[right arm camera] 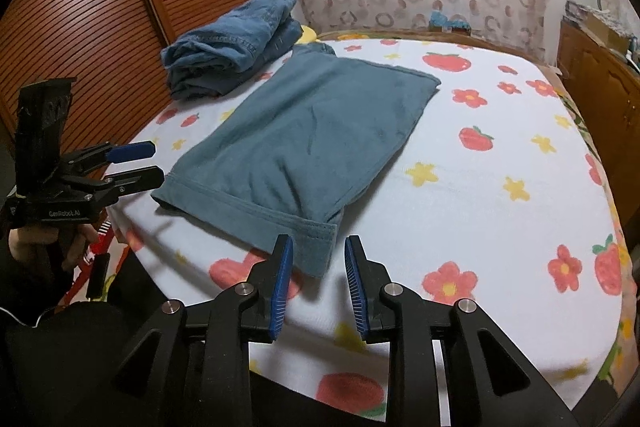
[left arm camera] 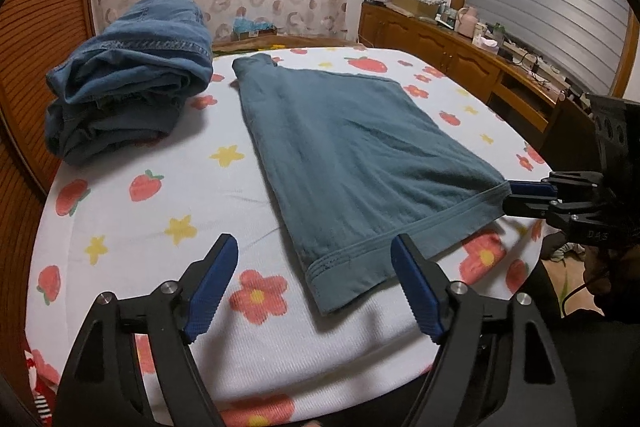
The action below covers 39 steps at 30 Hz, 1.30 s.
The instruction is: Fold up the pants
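Nearest the pants' (left arm camera: 352, 155) hemmed edge, left gripper (left arm camera: 314, 281) jaws wide, right gripper (right arm camera: 318, 285) jaws narrow, both empty and just off the cloth. Pants lie folded flat on the bed (left arm camera: 132, 227). Next fold: probably pinch both hem corners evenly. Long axis runs from the hem toward the denim pile (left arm camera: 128, 99) beyond.

The clutter (left arm camera: 472, 23) on the wooden sideboard (left arm camera: 448, 47) is showing too small to identify piece by piece. The picture edge is cutting off the flowered bedspread (right arm camera: 460, 187) at the bottom. The folded teal pants (right arm camera: 296, 147) are hiding their own lower layers, and the denim pile (left arm camera: 128, 83) is hiding its inner folds.
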Motion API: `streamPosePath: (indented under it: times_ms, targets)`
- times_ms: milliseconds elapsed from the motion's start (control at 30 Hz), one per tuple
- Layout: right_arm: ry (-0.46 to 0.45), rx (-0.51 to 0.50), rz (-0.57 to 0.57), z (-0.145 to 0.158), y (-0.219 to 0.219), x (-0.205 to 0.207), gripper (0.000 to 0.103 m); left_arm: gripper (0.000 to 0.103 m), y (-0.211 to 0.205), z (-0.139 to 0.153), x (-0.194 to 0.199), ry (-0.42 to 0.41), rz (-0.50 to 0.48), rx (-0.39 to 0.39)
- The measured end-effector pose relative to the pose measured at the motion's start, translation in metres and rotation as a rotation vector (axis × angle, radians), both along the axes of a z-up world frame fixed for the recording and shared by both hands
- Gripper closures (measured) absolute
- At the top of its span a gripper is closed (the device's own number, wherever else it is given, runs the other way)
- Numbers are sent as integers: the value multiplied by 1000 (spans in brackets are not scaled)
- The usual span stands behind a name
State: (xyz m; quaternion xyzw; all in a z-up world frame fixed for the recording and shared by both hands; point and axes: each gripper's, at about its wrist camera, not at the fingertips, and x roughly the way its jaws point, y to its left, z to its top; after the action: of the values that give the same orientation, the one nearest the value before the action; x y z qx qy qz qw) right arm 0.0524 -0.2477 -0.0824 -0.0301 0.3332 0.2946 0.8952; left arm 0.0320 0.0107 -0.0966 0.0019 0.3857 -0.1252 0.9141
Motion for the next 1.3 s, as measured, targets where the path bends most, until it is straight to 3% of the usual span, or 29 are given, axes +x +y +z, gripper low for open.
streamPosePath:
  times_ms: [267, 467, 633, 767, 800, 900, 1300]
  targets:
    - [0, -3, 8, 0, 7, 2, 75, 25, 5, -10, 0, 22, 4, -18]
    - [14, -6, -4, -5, 9, 17, 75, 48, 0, -19, 2, 62, -35, -33]
    - [27, -14, 9, -8, 18, 25, 75, 58, -1, -23, 2, 69, -39, -36]
    - [26, -1, 21, -8, 20, 27, 76, 77, -2, -22, 2, 79, -61, -54]
    - [25, 4, 28, -8, 19, 26, 84, 80, -3, -21, 1, 75, -62, -45]
    - [26, 27, 51, -4, 14, 24, 89, 86, -6, -14, -1, 66, -75, -40]
    - [-13, 107, 100, 29, -9, 0, 91, 88, -9, 48, -18, -44, -116, -68]
